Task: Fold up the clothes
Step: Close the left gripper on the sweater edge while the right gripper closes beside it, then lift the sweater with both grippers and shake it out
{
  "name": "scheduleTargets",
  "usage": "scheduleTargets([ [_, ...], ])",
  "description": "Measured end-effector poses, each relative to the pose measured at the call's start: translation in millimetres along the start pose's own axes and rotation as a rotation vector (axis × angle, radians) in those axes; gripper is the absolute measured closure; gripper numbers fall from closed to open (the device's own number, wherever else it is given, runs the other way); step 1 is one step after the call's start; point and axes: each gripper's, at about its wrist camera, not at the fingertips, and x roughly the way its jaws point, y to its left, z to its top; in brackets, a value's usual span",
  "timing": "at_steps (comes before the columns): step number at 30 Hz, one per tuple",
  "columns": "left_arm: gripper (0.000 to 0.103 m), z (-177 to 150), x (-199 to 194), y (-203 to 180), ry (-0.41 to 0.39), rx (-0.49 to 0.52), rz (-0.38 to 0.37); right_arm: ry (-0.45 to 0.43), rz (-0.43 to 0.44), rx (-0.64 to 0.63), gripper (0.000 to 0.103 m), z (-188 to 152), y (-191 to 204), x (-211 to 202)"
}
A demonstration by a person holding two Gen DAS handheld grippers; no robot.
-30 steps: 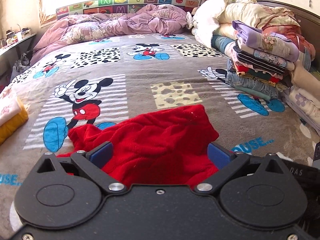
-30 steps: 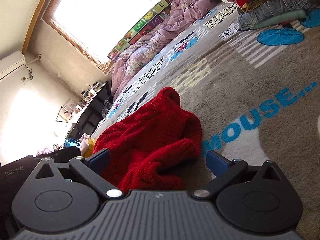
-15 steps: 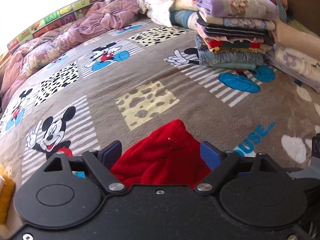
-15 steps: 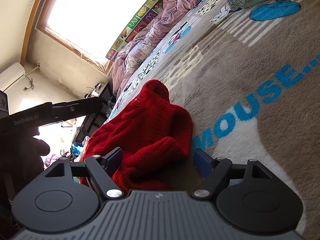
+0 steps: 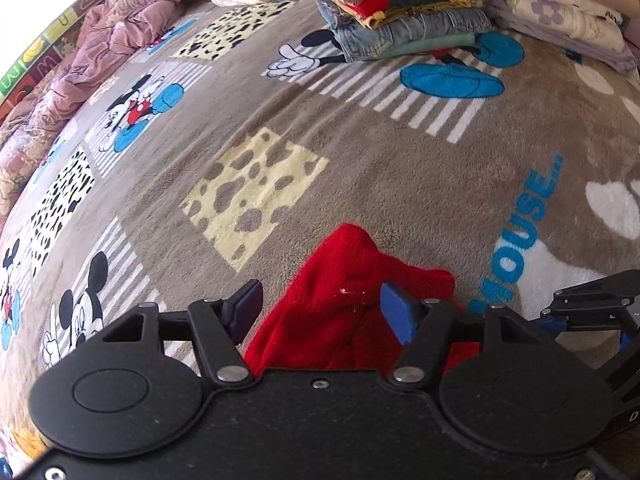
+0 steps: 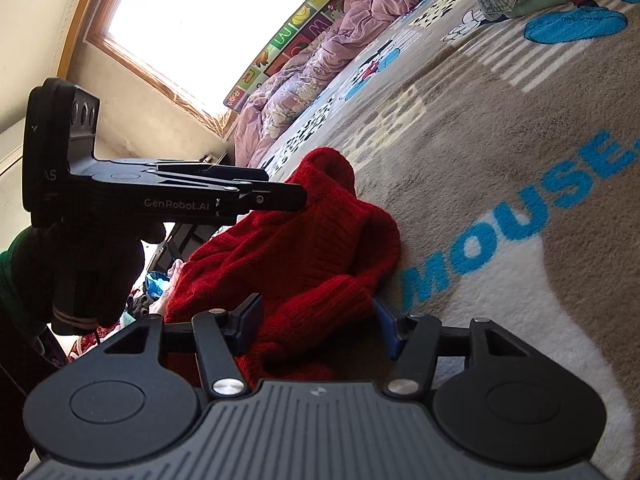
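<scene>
A red knit sweater (image 5: 344, 300) lies crumpled on the Mickey Mouse blanket (image 5: 360, 160). My left gripper (image 5: 320, 308) is open, its blue pads on either side of a raised bunch of the sweater. My right gripper (image 6: 316, 320) is open too, straddling a thick fold of the sweater (image 6: 304, 256) near its cuff. The left gripper also shows in the right wrist view (image 6: 280, 200), hovering just above the sweater. The right gripper's tip shows at the right edge of the left wrist view (image 5: 592, 304).
A stack of folded clothes (image 5: 404, 12) stands at the far side of the bed, with pale bedding (image 5: 560, 12) beside it. A crumpled purple quilt (image 5: 120, 36) lies along the headboard. A window (image 6: 208, 12) is behind the bed.
Both grippers have moved forward and down onto the sweater, and their jaws have narrowed around the fabric. The left gripper has swung into the right wrist view.
</scene>
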Motion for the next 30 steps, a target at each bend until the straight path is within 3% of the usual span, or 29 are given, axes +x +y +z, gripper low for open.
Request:
scheduleTargets([
  [9,0.038,13,25,3,0.074,0.044,-0.086,0.045,-0.013,-0.019,0.046,-9,3,4],
  [12,0.040,14,30,3,0.089,0.032,-0.108,0.066,-0.005,-0.036,0.054,-13,6,7],
  [15,0.051,14,33,4,0.101,0.015,-0.127,0.073,-0.001,-0.040,0.059,-16,7,8],
  [17,0.066,13,35,4,0.108,0.005,-0.138,0.074,0.001,-0.045,0.062,-18,7,8],
  [22,0.083,6,20,3,0.056,-0.022,-0.115,0.066,0.002,-0.073,0.069,-21,10,8],
  [24,0.086,3,8,2,0.021,-0.034,-0.099,0.057,0.005,-0.089,0.078,-21,13,7],
  [30,0.088,-7,-28,2,-0.092,-0.075,-0.064,0.015,-0.014,-0.141,0.081,-22,19,1],
])
